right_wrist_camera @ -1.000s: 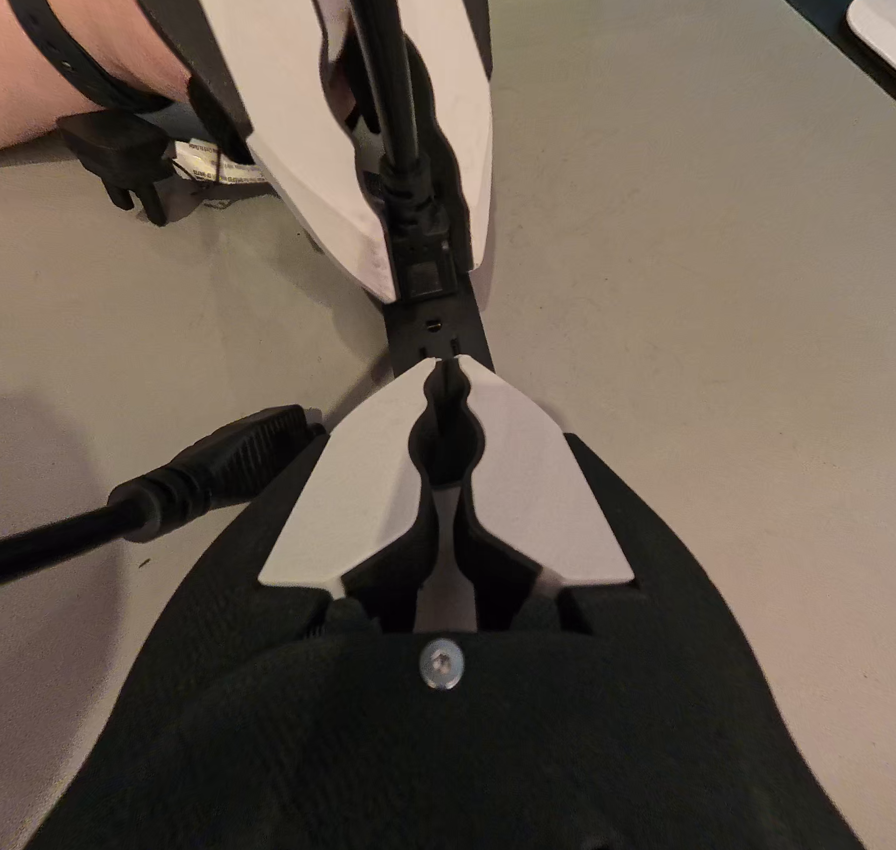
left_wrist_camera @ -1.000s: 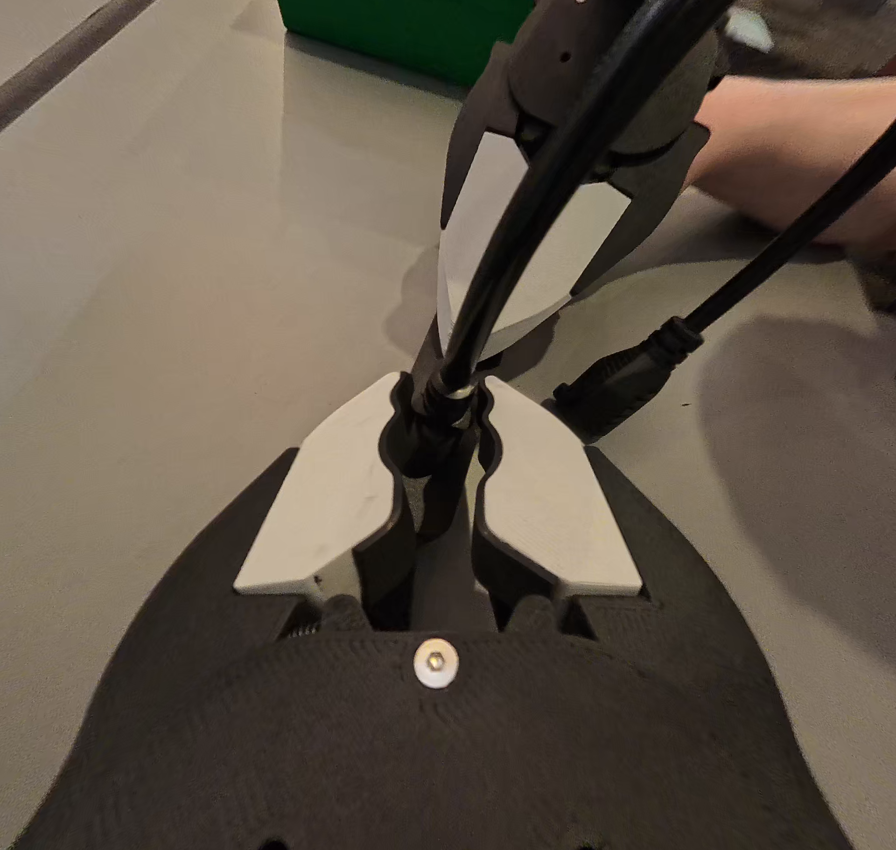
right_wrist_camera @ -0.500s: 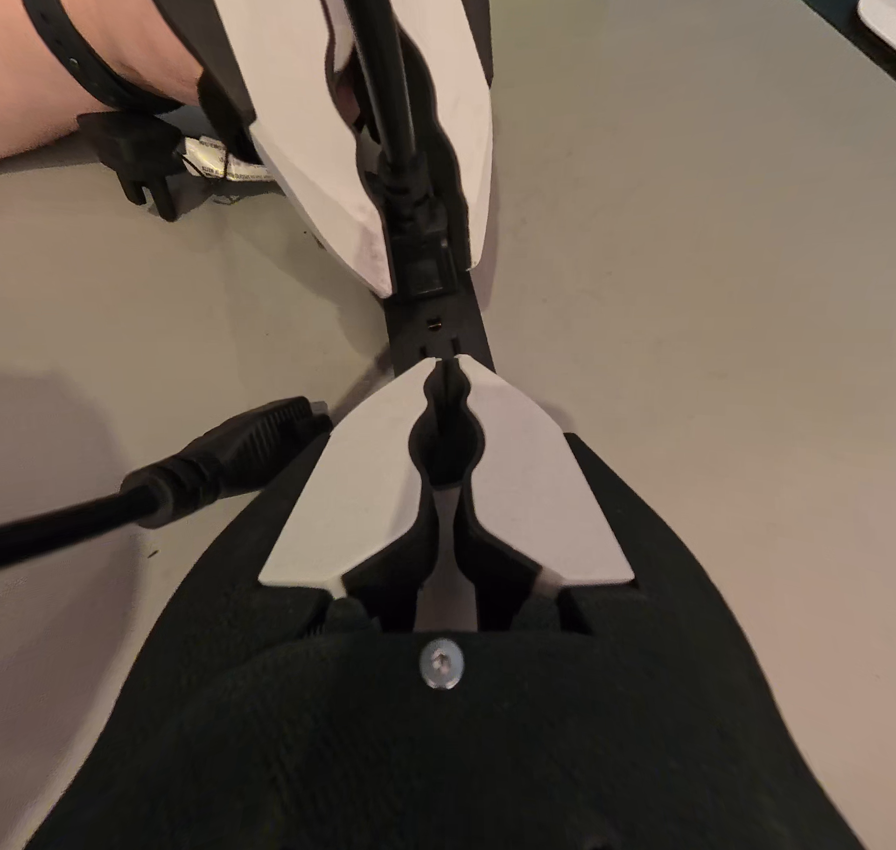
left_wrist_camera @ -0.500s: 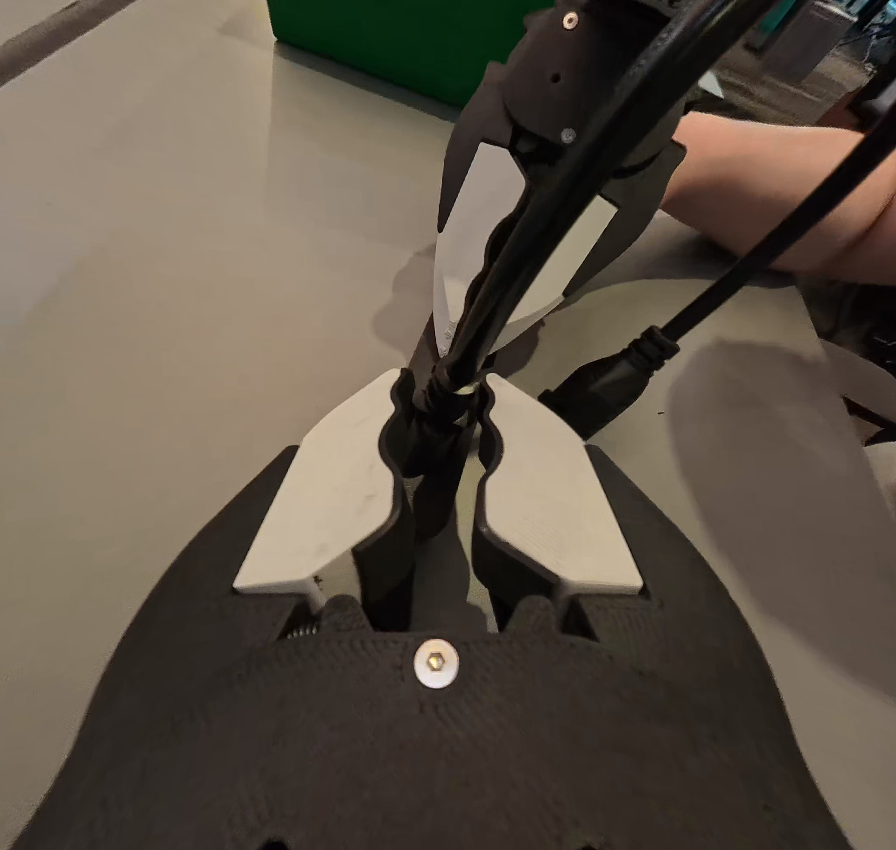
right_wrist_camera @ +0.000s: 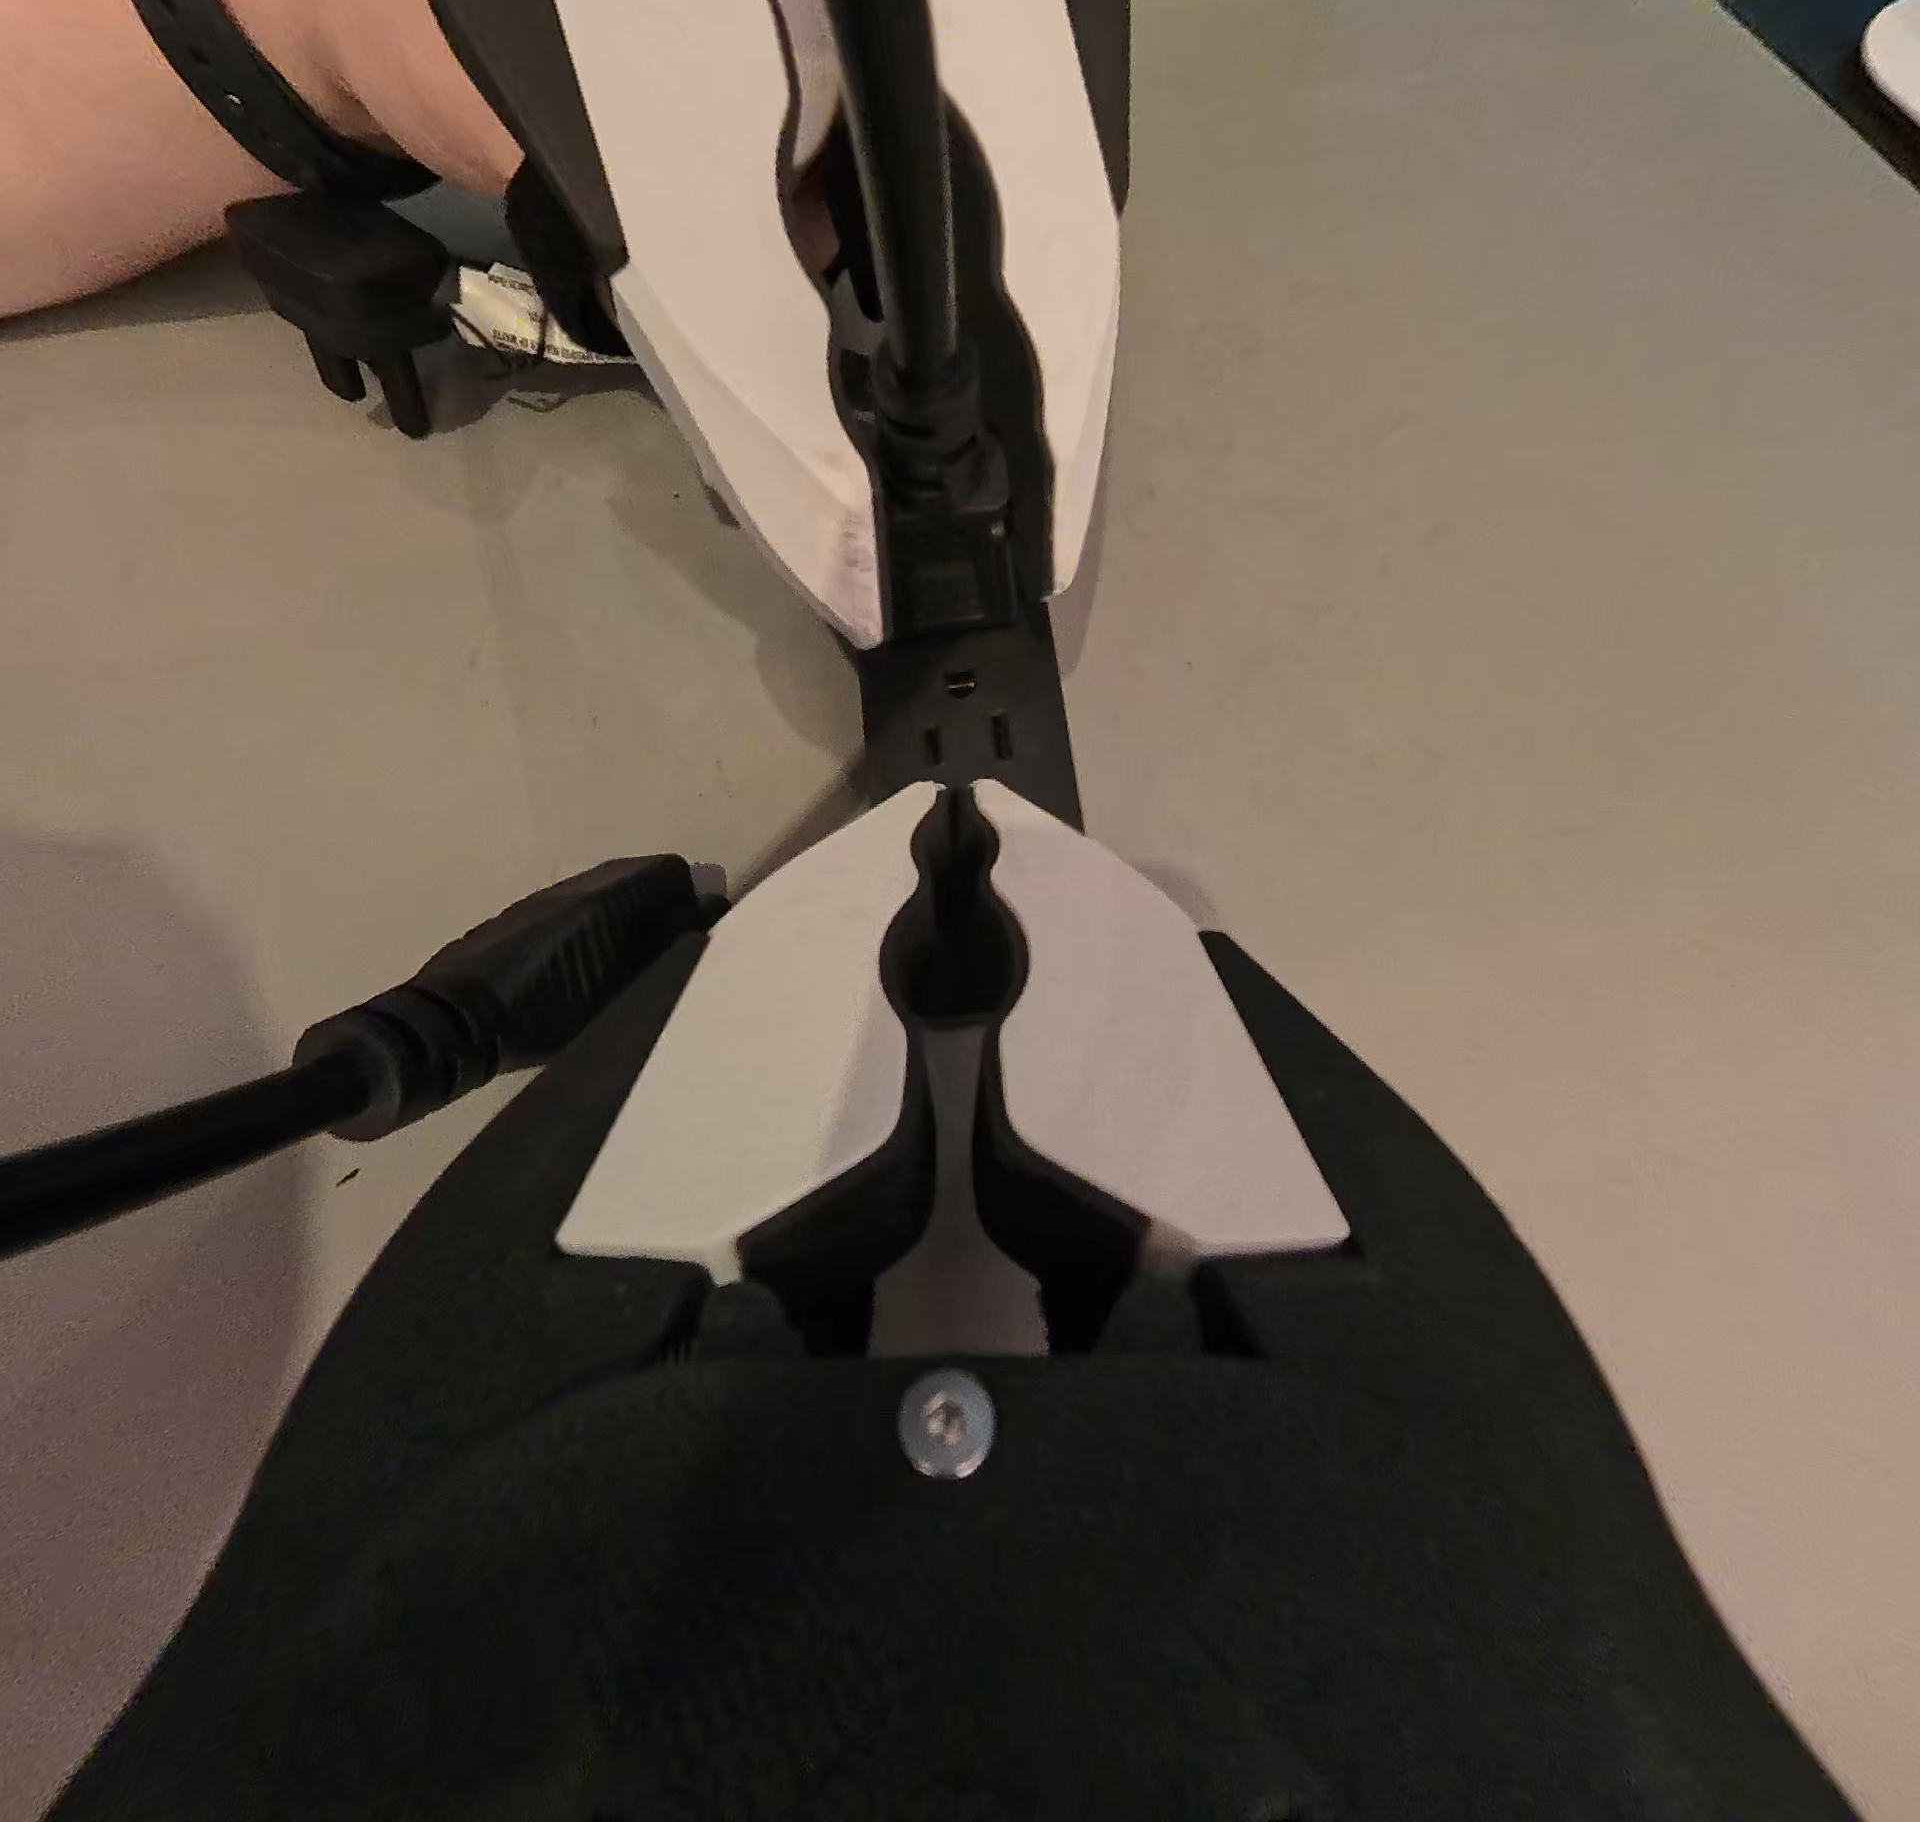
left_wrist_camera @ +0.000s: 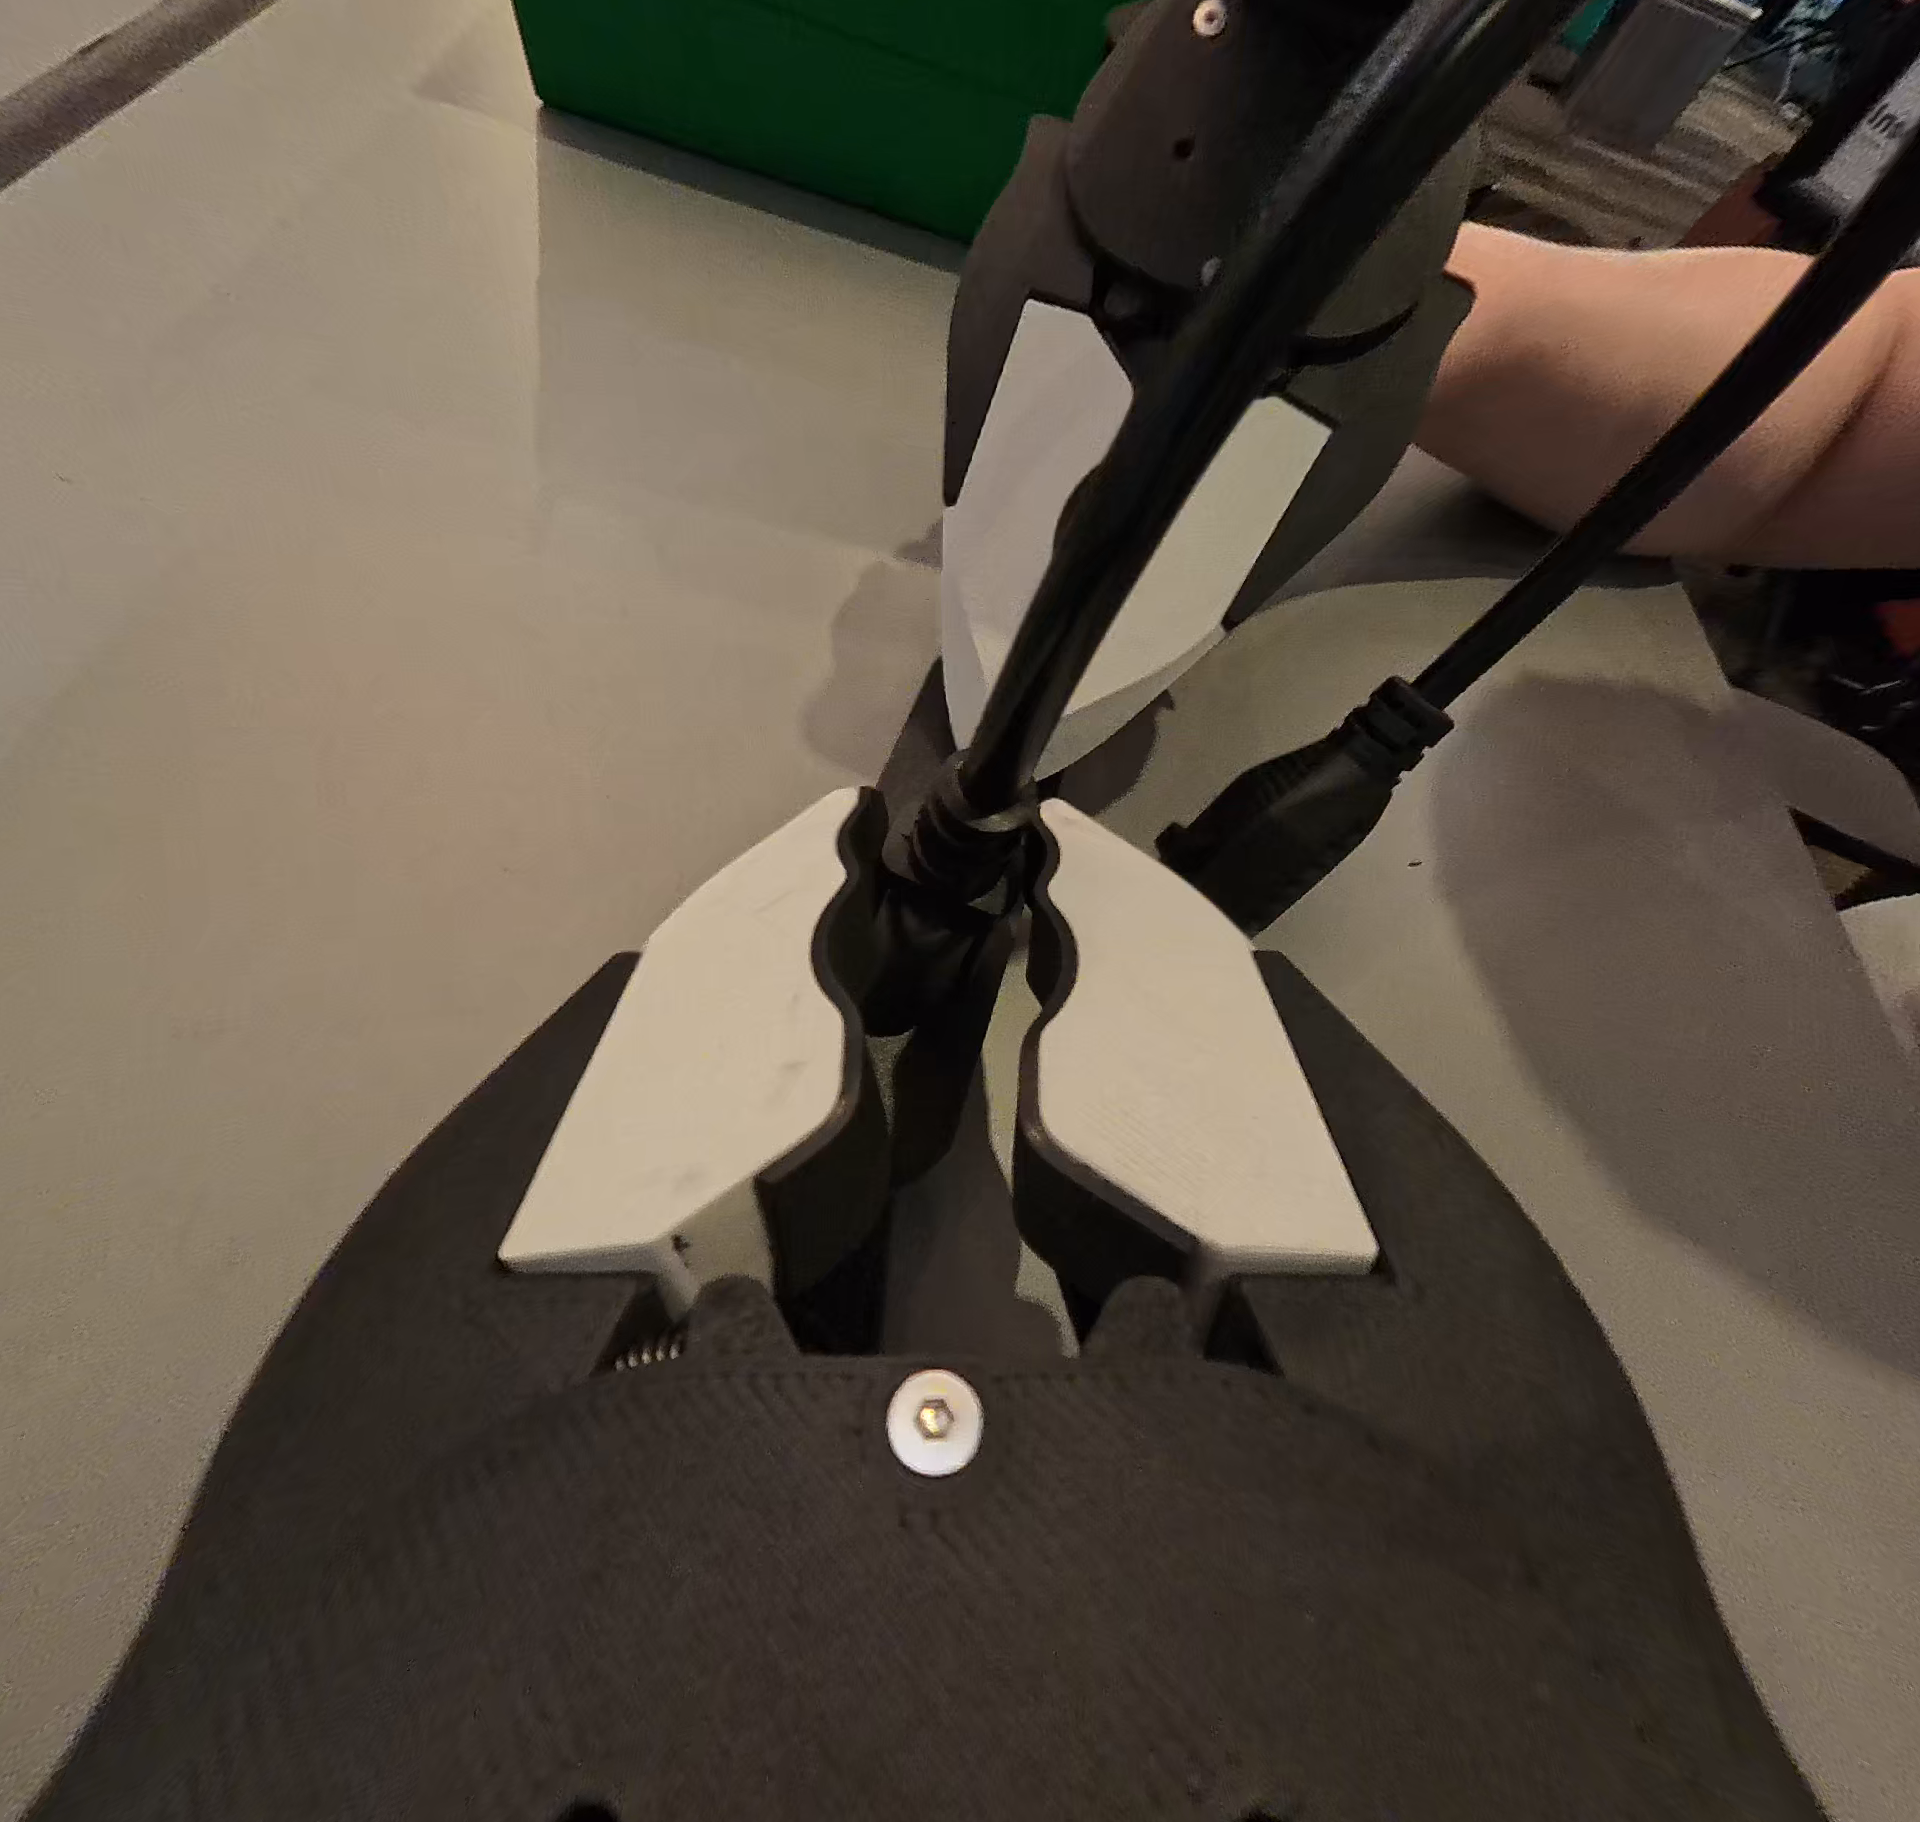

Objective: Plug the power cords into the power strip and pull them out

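The left claw (left_wrist_camera: 951, 837) pinches a black moulded plug (right_wrist_camera: 951, 536) at twelve o'clock; the right claw (right_wrist_camera: 956, 796), pressed onto the slim black power strip (right_wrist_camera: 966, 723), could slip, lifting it.

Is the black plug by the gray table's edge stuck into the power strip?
No, that plug lies loose on the table, beside the power strip.

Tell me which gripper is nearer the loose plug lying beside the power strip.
Right. The right gripper pins the power strip with the loose plug right alongside its fingers; the left gripper sits farther along the strip.
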